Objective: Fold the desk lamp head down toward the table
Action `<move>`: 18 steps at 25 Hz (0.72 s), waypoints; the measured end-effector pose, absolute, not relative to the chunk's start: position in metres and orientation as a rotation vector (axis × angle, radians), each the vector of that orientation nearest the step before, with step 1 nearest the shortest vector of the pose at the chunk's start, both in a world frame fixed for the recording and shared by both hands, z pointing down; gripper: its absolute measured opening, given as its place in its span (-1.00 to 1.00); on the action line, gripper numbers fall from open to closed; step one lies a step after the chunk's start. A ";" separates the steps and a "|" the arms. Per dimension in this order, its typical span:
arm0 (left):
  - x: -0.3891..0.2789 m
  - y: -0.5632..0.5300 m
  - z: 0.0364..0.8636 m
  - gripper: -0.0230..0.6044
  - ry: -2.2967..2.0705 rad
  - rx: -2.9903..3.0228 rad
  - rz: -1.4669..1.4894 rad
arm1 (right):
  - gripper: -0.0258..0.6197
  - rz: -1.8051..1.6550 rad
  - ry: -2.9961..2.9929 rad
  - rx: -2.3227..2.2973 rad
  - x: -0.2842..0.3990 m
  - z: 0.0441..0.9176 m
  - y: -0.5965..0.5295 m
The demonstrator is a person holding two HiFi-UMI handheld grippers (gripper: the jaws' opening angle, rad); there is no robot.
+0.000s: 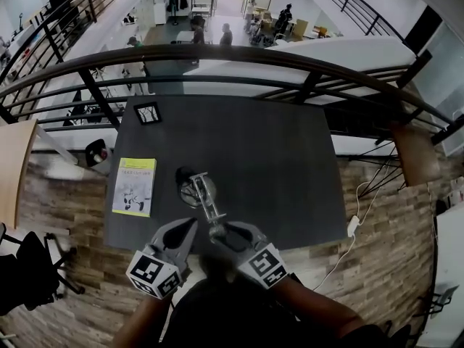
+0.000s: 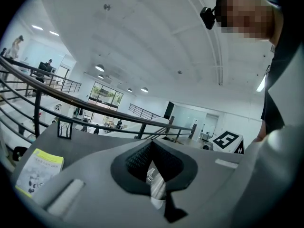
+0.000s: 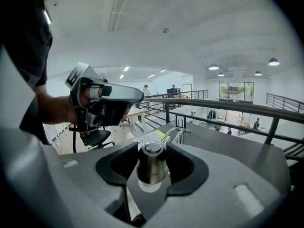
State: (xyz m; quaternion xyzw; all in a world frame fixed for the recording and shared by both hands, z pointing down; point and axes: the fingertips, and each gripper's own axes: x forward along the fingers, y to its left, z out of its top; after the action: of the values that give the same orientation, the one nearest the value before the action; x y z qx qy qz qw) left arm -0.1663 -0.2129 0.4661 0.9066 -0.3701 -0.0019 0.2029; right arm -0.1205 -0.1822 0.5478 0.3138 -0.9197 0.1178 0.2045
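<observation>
**A:** Where is the silver metal desk lamp (image 1: 197, 189)?

**B:** It is on the dark grey surface (image 1: 290, 158), right in front of both tools. Its round head lies just ahead of the jaw tips and low over the surface, but I cannot tell if the head touches it. The thin metal arm runs from the head back toward the person, straight into the jaws.

**A:** What is the left hand-held gripper (image 1: 191, 225) doing?

**B:** Its own view shows the black pads drawn narrow, pinching a slim silvery strip of the desk lamp (image 2: 156, 186). It comes at the arm from the left side.

**A:** And the right hand-held gripper (image 1: 222, 230)?

**B:** It is closed on a short steel cylinder of the desk lamp (image 3: 152, 165), which stands upright between its pads. Past that cylinder the lamp's arm stretches away from the jaws. The two tools sit just beside each other, tips nearly meeting at the arm. From the right one's camera, the left hand-held gripper (image 3: 124, 95) shows up and to the left, with the person's hand (image 3: 90, 96) wrapped around it.

**A:** Anything else nearby?

**B:** A yellow-and-white booklet (image 1: 134, 187) lies flat, ahead and to the left of the left tool. A small black square picture frame (image 1: 147, 112) stands far beyond it, near the far edge of the surface. A white cable with a plug block (image 1: 353, 227) lies on the wooden floor to the right of the right tool. A curved dark railing (image 1: 239, 56) runs past the far edge.
</observation>
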 end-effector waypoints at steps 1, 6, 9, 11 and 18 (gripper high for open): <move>-0.165 -0.212 0.466 -0.92 -1.032 2.528 -0.004 | -0.35 0.330 -2.559 0.874 -0.120 0.551 -0.181; -0.164 -0.209 0.471 -0.92 -1.027 2.502 -0.002 | -0.35 0.367 -2.522 0.864 -0.119 0.569 -0.177; -0.166 -0.208 0.475 -0.92 -1.026 2.490 -0.005 | -0.36 0.394 -2.495 0.859 -0.119 0.584 -0.176; -0.169 -0.207 0.478 -0.92 -1.029 2.484 -0.002 | -0.37 0.411 -2.478 0.855 -0.120 0.593 -0.177; -0.177 -0.203 0.491 -0.92 -1.047 2.458 0.013 | -0.38 0.432 -2.436 0.835 -0.122 0.620 -0.178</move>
State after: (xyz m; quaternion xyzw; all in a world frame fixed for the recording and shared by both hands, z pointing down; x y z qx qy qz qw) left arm -0.1773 -0.2028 0.4910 0.8947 -0.3811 0.0046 0.2330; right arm -0.1221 -0.1782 0.6205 0.3087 -0.9003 0.1598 0.2619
